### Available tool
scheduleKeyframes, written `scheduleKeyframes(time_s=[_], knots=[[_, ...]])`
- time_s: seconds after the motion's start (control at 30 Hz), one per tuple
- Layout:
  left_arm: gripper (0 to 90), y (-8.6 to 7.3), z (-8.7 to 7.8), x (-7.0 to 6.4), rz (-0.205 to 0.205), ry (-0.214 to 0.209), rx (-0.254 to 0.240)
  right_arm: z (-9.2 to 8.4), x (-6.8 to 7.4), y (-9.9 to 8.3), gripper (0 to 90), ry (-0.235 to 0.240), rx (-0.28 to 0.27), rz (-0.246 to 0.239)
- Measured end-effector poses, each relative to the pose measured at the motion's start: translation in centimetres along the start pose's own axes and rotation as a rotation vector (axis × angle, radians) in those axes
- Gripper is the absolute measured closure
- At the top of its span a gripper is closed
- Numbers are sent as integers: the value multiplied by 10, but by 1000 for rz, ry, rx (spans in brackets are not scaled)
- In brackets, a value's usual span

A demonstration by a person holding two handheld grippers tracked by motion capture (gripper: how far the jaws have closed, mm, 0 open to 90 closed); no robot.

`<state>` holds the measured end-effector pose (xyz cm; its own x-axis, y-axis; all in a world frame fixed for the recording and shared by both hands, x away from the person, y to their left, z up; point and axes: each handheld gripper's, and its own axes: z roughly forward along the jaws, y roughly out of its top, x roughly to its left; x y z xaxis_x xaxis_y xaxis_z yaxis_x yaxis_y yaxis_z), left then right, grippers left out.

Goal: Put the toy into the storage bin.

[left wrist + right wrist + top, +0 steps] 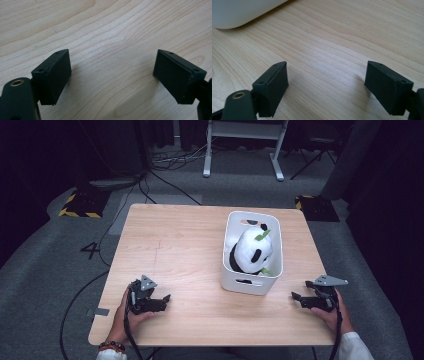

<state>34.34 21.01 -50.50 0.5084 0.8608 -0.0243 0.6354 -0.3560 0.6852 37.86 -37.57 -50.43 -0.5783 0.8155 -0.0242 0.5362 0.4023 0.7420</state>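
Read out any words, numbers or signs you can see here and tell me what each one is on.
"4": a white figure on the grey floor left of the table.
Yellow and black hazard stripes, no wording: on the floor plates.
White bin, plush panda, both grippers: no readable text.

**Hidden and cut off around the two grippers**

Beyond the right gripper [299, 299], the panda plush [252, 251] sits sunk in the white bin [248, 284]; its lower body is hidden by the bin's walls, and its face is too small to read; in the right gripper view the bin [242, 11] is cropped by the top and left edges to one rounded corner; behind the left gripper [165, 299], the person's forearm is cut off at the bottom edge; both gripper views crop the gripper bodies at the bottom; the far floor lies too dark to tell.
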Motion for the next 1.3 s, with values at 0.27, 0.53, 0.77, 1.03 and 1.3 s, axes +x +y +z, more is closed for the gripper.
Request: scheduleKeyframes(time_s=[0.27, 0.53, 0.77, 1.03, 1.3], knots=[[150, 0, 0, -2, -12, 10, 0, 0, 1, 0, 188, -8, -4, -3], [150, 0, 0, -2, -12, 10, 0, 0, 0, 0, 193, 1, -2, -3], [149, 0, 0, -2, -12, 10, 0, 0, 0, 0, 193, 9, -1, -5], [149, 0, 0, -2, -12, 10, 0, 0, -1, 0, 193, 13, 0, -1], [149, 0, 0, -2, -12, 10, 0, 0, 0, 0, 193, 11, 0, -3]])
